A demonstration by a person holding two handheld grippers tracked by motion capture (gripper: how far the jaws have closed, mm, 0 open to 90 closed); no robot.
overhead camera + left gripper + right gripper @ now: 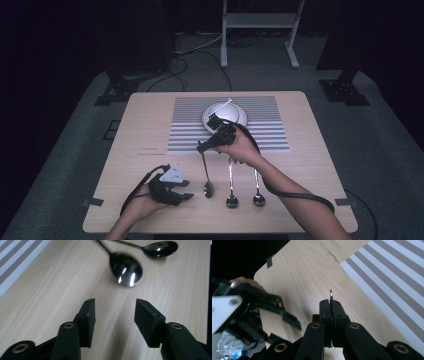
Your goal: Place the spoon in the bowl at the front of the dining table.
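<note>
Three metal spoons are near the table's front edge. My right gripper is shut on the thin handle tip of the leftmost spoon. That spoon hangs toward the front, its bowl low over the wood. Just left of that bowl, my left gripper stands open with nothing between its jaws and points at the bowl. The right gripper view shows the left gripper at lower left. The middle spoon and the right spoon lie flat.
A striped placemat covers the table's back middle. On it sits a white bowl with a white utensil in it. A white stand and cables are on the floor behind the table.
</note>
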